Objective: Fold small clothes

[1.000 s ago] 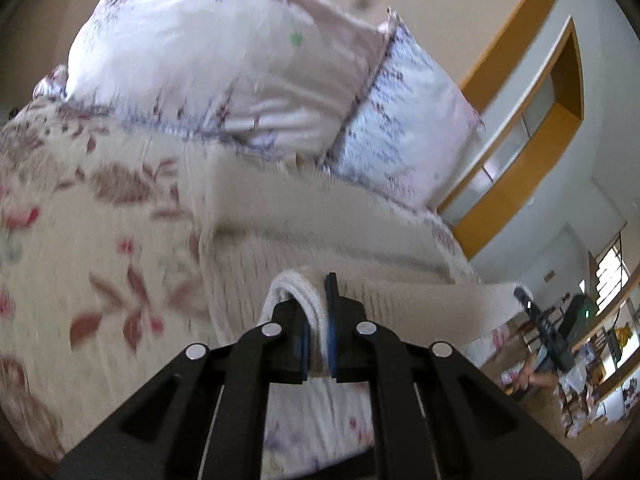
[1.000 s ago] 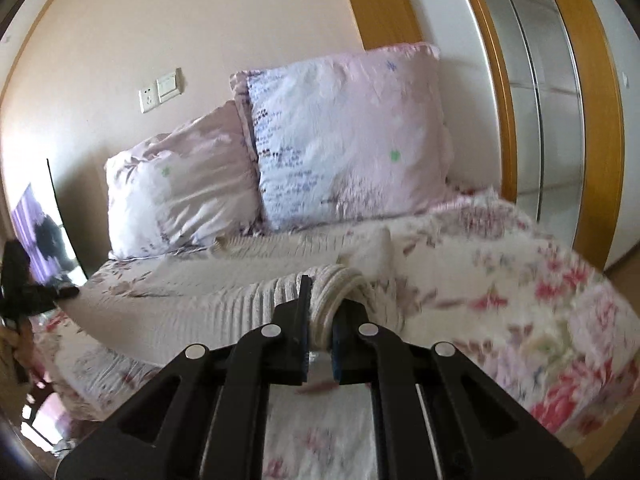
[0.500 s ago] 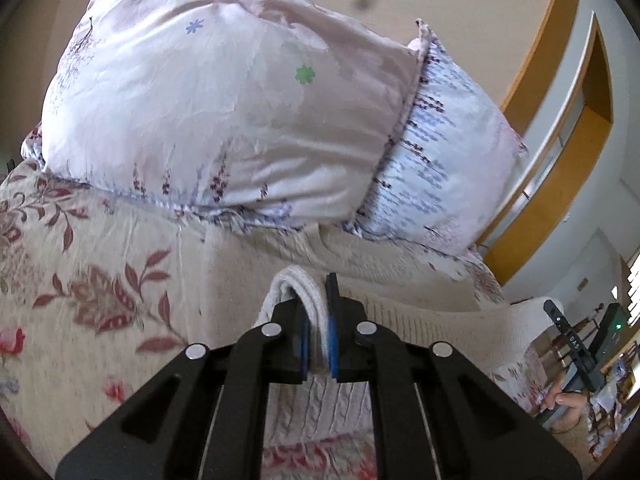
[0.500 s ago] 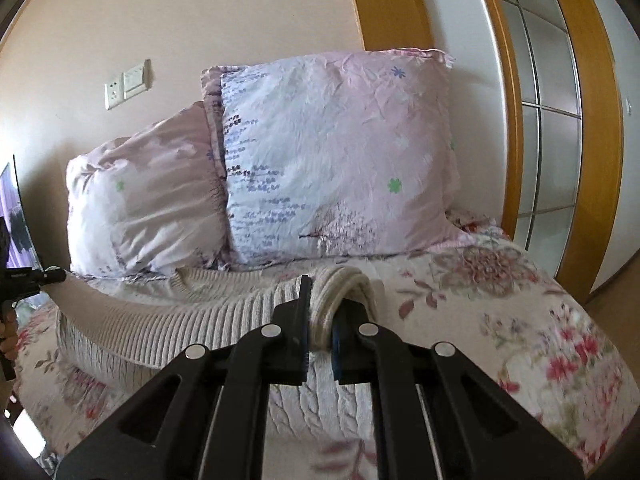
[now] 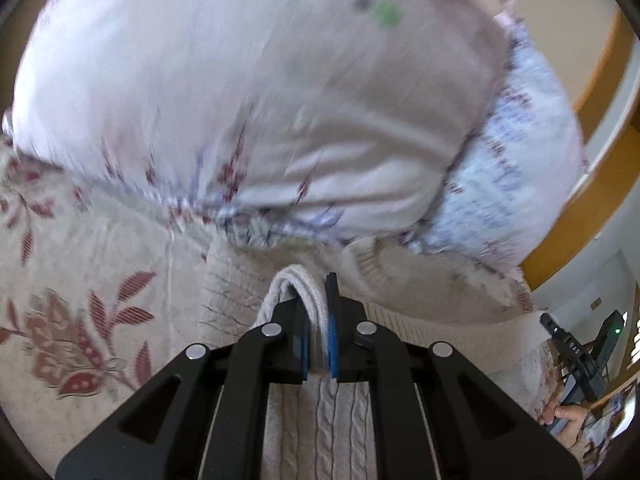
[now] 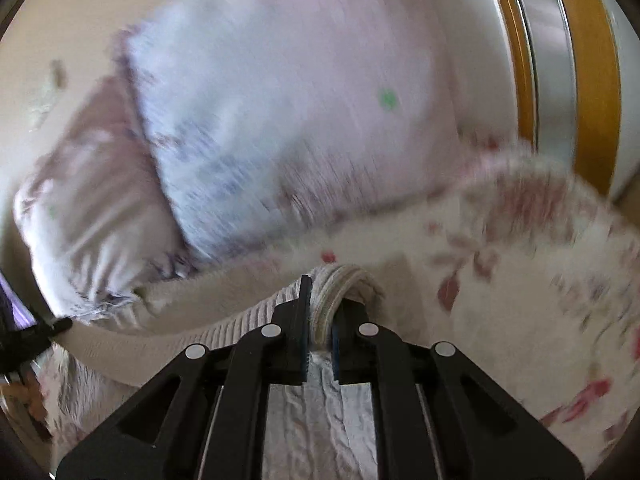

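Observation:
A cream cable-knit sweater (image 5: pixel 420 280) lies on the floral bed, its far end close under the pillows. My left gripper (image 5: pixel 318 312) is shut on a folded ribbed edge of the sweater. My right gripper (image 6: pixel 320 316) is shut on the other end of the same edge, and the sweater (image 6: pixel 208 320) stretches from it to the left. The right gripper shows at the far right of the left wrist view (image 5: pixel 576 352), and the left gripper at the far left of the right wrist view (image 6: pixel 36 332). Both views are blurred by motion.
Two pale floral pillows (image 5: pixel 260 92) (image 5: pixel 516 184) stand close ahead against the wall, also in the right wrist view (image 6: pixel 300 92). The floral bedspread (image 5: pixel 80 280) lies to the left, and to the right in the right wrist view (image 6: pixel 520 300). A wood-framed wardrobe (image 6: pixel 560 60) is at the right.
Both grippers have carried the held sweater edge forward toward the pillows, which now loom much larger. The grip has not changed.

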Available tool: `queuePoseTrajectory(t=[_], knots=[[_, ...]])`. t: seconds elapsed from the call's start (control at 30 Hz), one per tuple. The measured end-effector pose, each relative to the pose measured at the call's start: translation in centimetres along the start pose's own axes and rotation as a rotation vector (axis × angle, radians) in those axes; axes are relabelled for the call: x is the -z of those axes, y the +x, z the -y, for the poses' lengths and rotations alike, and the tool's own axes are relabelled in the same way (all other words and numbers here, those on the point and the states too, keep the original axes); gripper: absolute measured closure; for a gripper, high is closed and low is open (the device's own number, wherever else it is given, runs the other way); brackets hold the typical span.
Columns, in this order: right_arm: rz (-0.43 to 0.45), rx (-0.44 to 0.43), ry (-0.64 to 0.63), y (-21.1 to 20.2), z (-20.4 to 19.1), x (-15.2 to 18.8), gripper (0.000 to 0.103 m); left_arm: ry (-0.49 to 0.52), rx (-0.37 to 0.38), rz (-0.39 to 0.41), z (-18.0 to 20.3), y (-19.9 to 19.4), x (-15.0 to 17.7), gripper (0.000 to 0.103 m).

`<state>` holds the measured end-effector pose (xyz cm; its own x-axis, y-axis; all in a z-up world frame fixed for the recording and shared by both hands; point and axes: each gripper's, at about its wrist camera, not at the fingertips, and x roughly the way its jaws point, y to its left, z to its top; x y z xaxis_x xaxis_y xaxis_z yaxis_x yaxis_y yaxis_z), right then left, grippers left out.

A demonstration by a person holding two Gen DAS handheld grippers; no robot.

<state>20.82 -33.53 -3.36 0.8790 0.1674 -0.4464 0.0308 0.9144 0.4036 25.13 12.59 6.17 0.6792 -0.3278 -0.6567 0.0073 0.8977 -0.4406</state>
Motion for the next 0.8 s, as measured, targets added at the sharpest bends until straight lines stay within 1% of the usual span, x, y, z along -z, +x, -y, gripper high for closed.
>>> queuePoseTrajectory(t=[0.07,0.13,0.17,0.2,0.23,0.27,0.3,0.33,0.37,0.43,0.5,0.57,0.63,0.67,0.73,0.8], knots=[[-0.04,0.01,0.039,1.4,0.7,0.0,0.095,-0.029,0.001,-0.023,-0.6,1.5,0.0,0.096],[-0.052,0.004,0.078,2.4,1.0,-0.3,0.094,-0.071,0.024,-0.033,-1.2,2.5,-0.2,0.095],[-0.057,-0.011,0.099,2.7,1.1,-0.6,0.091,-0.089,0.039,-0.036,-1.4,2.8,-0.3,0.094],[-0.064,-0.035,0.116,3.1,1.1,-1.1,0.084,-0.103,0.054,-0.04,-1.6,3.0,-0.4,0.092],[-0.066,-0.046,0.125,3.3,1.0,-1.4,0.079,-0.125,0.077,-0.038,-1.9,3.1,-0.7,0.085],[-0.062,-0.061,0.13,3.2,0.9,-1.8,0.064,-0.14,0.089,-0.028,-2.1,3.1,-0.8,0.074],[-0.043,-0.067,0.13,2.7,0.7,-2.1,0.048,-0.155,0.096,-0.01,-2.2,2.8,-1.0,0.068],[-0.023,-0.066,0.127,2.2,0.6,-2.4,0.043,-0.164,0.097,0.017,-2.4,2.2,-1.1,0.056],[0.007,-0.068,0.116,1.4,0.4,-2.7,0.039,-0.164,0.1,0.052,-2.5,1.2,-1.3,0.05],[0.049,-0.072,0.07,-0.5,-0.1,-3.0,0.039,-0.139,0.105,0.093,-2.4,-0.8,-1.4,0.049],[0.059,-0.07,0.044,-1.9,-0.1,-3.0,0.039,-0.107,0.099,0.102,-2.3,-2.2,-1.3,0.049],[0.053,-0.06,0.033,-2.9,0.2,-2.8,0.039,-0.063,0.085,0.094,-2.1,-3.2,-0.8,0.049],[0.037,-0.035,0.028,-3.5,0.9,-2.3,0.04,-0.004,0.058,0.062,-1.8,-3.7,0.2,0.049],[0.029,-0.024,0.027,-3.5,1.2,-2.1,0.042,0.015,0.052,0.046,-1.8,-4.0,0.8,0.049],[-0.004,-0.012,0.026,-3.5,1.9,-1.4,0.05,0.041,0.054,0.017,-1.8,-4.3,1.7,0.049],[-0.046,-0.007,0.017,-3.2,2.4,-0.8,0.059,0.065,0.039,-0.01,-1.6,-4.4,2.8,0.05]])
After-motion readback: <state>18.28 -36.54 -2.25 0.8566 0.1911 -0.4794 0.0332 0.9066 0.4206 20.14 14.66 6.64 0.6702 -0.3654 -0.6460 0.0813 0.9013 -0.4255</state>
